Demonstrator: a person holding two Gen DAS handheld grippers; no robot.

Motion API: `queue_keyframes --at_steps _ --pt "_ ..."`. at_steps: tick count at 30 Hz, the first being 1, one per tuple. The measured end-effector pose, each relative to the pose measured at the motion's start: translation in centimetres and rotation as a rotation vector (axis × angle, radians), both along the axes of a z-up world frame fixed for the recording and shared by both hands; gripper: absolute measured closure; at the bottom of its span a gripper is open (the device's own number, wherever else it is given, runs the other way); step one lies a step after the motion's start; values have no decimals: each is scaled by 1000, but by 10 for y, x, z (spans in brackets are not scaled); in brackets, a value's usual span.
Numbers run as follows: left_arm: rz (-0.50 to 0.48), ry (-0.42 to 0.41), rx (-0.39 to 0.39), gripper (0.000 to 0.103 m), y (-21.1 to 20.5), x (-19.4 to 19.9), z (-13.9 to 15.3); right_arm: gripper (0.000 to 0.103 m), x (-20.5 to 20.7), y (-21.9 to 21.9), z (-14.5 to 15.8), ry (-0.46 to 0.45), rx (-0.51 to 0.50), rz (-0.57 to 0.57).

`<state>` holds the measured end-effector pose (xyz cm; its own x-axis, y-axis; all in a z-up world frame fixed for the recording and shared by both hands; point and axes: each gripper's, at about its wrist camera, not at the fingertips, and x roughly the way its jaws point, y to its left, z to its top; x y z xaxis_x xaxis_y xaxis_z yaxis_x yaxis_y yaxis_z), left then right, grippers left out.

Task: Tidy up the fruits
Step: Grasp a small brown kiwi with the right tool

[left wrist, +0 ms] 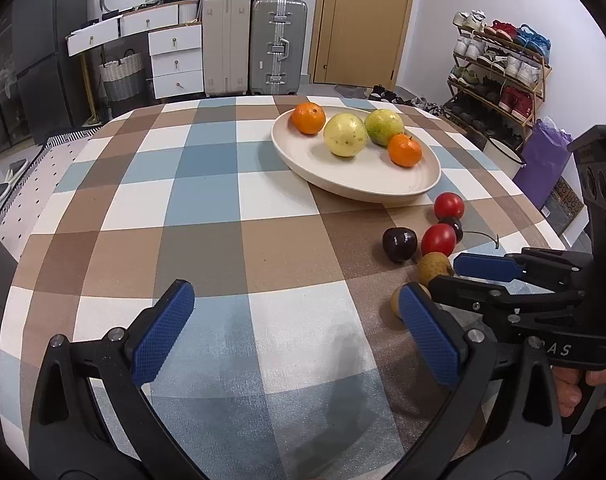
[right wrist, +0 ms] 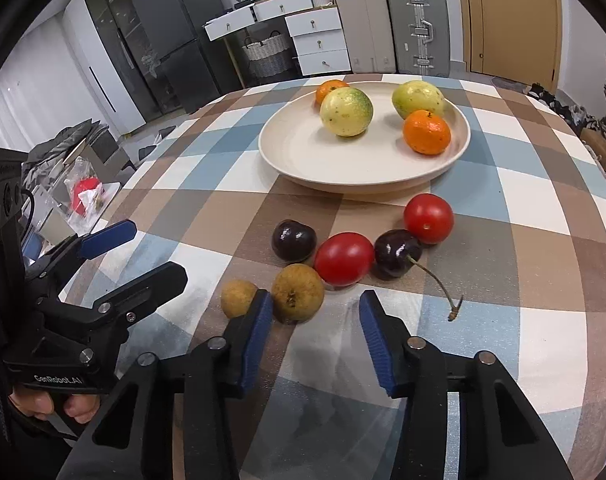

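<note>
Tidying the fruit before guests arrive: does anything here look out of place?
Yes. Six small fruits lie loose on the checked tablecloth in front of the plate: two tomatoes, two dark cherries and two brown longans. One cherry's long stem trails across the cloth.

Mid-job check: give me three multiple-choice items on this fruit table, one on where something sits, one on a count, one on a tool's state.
1. Where do the two oranges sit?
A. on the plate
B. on the cloth beside the cherries
C. between the left tool's pads

2. How many red tomatoes lie on the cloth?
A. one
B. two
C. four

3. What state is the left tool in?
A. shut on a cherry
B. shut on an orange
C. open, holding nothing

Answers:
1 A: both oranges lie on the plate.
2 B: two tomatoes lie below the plate.
3 C: the left tool has wide-apart pads with only cloth between.
</note>
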<state>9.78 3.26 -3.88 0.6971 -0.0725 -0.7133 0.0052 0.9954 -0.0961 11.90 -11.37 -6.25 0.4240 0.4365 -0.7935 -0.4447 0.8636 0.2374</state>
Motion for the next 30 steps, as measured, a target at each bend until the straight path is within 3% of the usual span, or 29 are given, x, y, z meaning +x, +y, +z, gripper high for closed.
queue_keyframes --at_steps 6,16,24,26,28,30 --pt "-2 3 7 1 -1 0 0 77 1 -2 0 18 63 14" --pt "-31 37 -22 1 -12 2 -5 78 -11 -15 5 5 95 25" --pt "-104 110 -21 2 -39 12 -17 78 -20 -45 8 -5 96 -38" --pt "-113 115 -15 7 -42 13 -18 78 -21 -49 8 -6 93 -45" --pt "-132 122 -4 21 -47 14 -20 78 -20 -51 8 -5 93 -46" --pt "-149 132 10 29 -52 15 -21 78 -20 -52 8 -3 98 -47"
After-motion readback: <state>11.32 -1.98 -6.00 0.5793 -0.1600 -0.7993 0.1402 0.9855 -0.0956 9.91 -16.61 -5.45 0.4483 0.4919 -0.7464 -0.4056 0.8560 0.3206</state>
